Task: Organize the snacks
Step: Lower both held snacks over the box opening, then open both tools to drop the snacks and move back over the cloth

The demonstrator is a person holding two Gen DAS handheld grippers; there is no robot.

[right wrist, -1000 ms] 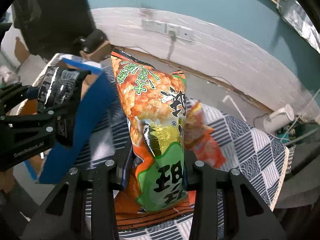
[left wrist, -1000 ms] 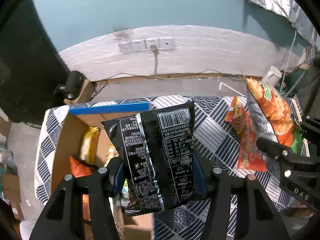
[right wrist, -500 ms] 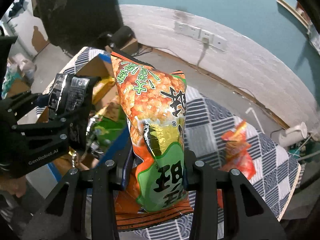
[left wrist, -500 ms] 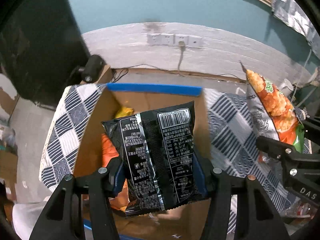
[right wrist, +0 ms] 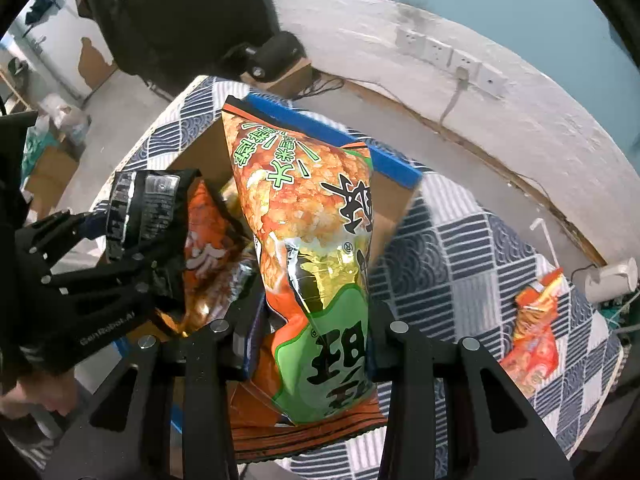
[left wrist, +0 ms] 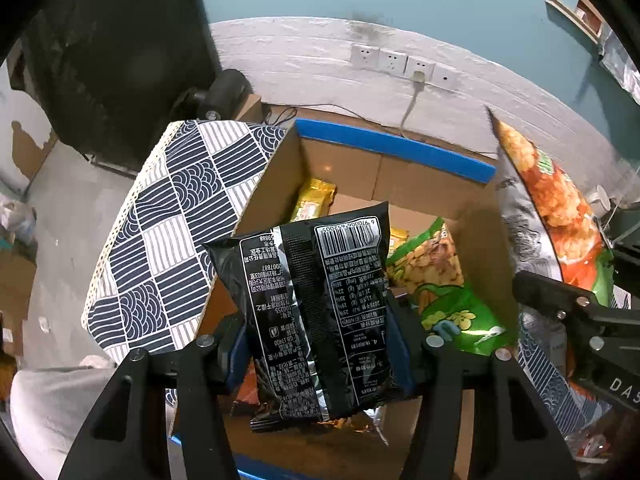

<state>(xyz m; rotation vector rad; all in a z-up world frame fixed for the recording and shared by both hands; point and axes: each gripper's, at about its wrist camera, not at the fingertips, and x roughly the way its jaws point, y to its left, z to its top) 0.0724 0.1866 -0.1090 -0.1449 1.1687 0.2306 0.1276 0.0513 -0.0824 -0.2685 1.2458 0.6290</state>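
My left gripper (left wrist: pixel 320 344) is shut on a black snack bag (left wrist: pixel 316 312) and holds it over an open cardboard box (left wrist: pixel 400 176) with blue-taped rims. Inside lie a green bag (left wrist: pixel 444 292), a yellow packet (left wrist: pixel 314 200) and an orange bag (right wrist: pixel 204 248). My right gripper (right wrist: pixel 308 340) is shut on a tall orange and green snack bag (right wrist: pixel 308 240), held upright by the box's right side. That bag also shows in the left wrist view (left wrist: pixel 548 216). The left gripper with the black bag shows in the right wrist view (right wrist: pixel 100 280).
The box stands on a table with a navy and white patterned cloth (right wrist: pixel 460 248). A red-orange snack bag (right wrist: pixel 536 336) lies on the cloth at the right. A white wall with sockets (left wrist: pixel 404 64) runs behind. A black object (left wrist: pixel 224 92) sits at the table's far left corner.
Both grippers have moved left with their bags. The left one went from beside the box to over its opening. The box's inside is now in full view.
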